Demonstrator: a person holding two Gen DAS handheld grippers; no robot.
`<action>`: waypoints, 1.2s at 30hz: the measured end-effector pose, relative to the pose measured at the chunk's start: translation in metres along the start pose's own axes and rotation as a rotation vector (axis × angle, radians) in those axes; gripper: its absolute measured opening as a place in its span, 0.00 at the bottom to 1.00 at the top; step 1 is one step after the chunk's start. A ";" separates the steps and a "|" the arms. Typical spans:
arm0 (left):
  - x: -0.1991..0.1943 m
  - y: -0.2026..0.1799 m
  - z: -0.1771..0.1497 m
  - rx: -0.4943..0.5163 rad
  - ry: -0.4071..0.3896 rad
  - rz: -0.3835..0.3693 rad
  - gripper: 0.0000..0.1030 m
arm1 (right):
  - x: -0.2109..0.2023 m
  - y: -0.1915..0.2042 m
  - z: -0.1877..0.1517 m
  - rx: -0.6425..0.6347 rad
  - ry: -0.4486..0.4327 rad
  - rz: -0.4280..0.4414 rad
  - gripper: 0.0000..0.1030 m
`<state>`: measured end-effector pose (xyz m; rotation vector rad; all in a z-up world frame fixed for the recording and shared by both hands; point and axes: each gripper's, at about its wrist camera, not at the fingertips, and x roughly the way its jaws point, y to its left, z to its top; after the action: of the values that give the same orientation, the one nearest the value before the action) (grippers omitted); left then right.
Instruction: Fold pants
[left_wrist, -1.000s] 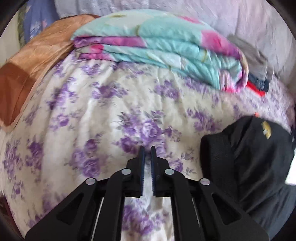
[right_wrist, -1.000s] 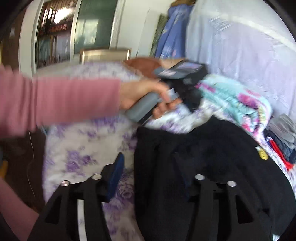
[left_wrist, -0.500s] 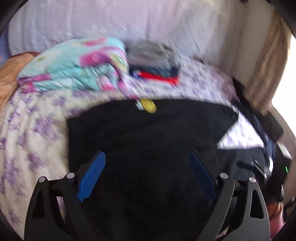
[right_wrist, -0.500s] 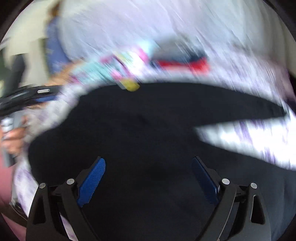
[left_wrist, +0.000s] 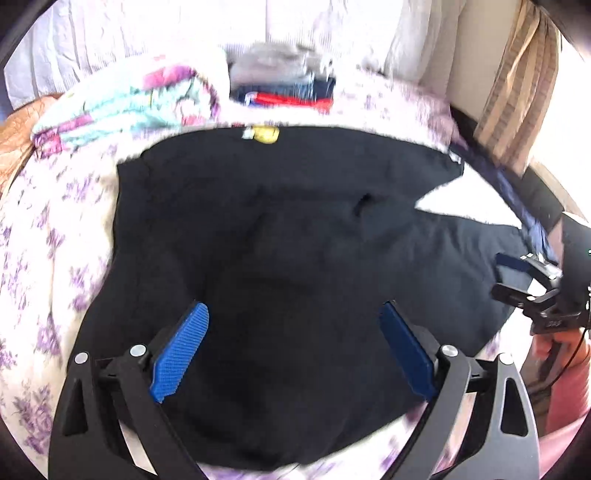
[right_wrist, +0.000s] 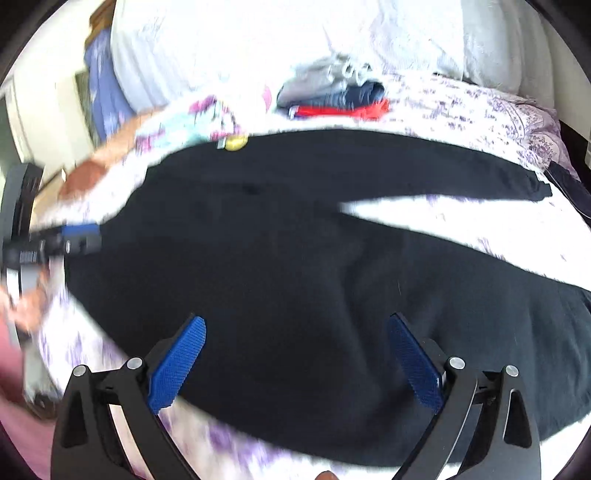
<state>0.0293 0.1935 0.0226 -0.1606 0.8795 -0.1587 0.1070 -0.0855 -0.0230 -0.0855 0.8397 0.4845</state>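
Observation:
The black pants (left_wrist: 295, 221) lie spread flat on the purple-flowered bedspread (left_wrist: 44, 258), with a yellow tag (left_wrist: 266, 133) at the far waist edge. In the right wrist view the pants (right_wrist: 277, 240) show two legs running right, a wedge of bedspread between them. My left gripper (left_wrist: 292, 306) hovers over the waist part, its jaws opening wide and pinching nothing. My right gripper (right_wrist: 296, 319) hovers over the near leg, jaws also opening, the cloth below them and not gripped. Each view catches the other gripper: the right gripper (left_wrist: 532, 291) at the right edge, the left gripper (right_wrist: 74, 236) at the left edge.
A folded turquoise and pink quilt (left_wrist: 129, 107) and a stack of folded clothes (left_wrist: 284, 85) lie behind the pants. An orange-brown blanket (left_wrist: 14, 147) is at the far left. A striped curtain (left_wrist: 517, 92) hangs at the right, with dark fabric (right_wrist: 569, 184) beside the bed's right edge.
Both views swung from the bedspread's left side to above the spread pants. The left jaws went from shut to wide apart. The right jaws spread wider.

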 end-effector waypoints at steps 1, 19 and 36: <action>0.005 -0.005 0.002 -0.005 -0.014 0.003 0.92 | 0.009 0.003 0.006 0.002 -0.008 0.017 0.96; 0.034 -0.002 -0.023 0.053 0.120 0.103 0.93 | -0.050 -0.221 -0.047 0.209 0.070 -0.147 0.96; 0.032 0.034 0.011 0.004 0.129 0.200 0.95 | -0.028 -0.165 -0.050 0.008 0.130 -0.158 0.97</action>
<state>0.0599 0.2213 -0.0017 -0.0586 1.0183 0.0163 0.1297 -0.2557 -0.0547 -0.1763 0.9537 0.3291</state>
